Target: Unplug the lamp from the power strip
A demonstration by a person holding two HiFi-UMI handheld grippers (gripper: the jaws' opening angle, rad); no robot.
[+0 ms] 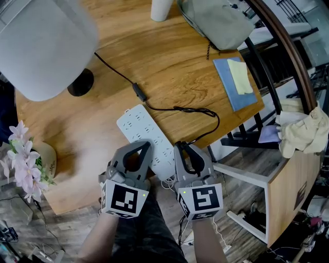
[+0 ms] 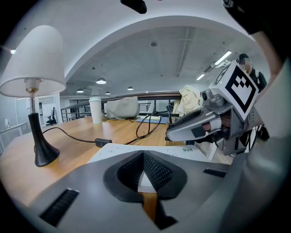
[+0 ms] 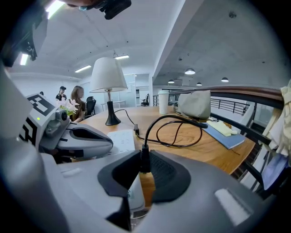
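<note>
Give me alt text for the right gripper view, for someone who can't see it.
The right claw is closed on a black plug at the near end of a white power strip, its cable looping across a wooden table. The left claw sits at left over the strip, a white-shaded lamp behind.

One lamp, one plug, one power strip, two tongs.

Wood table w/ white cup & grey bag at far side; blue notebook, yellow pad on it, nr rt edge. Pink flowers at left edge. Cream cloth by curved rail
</note>
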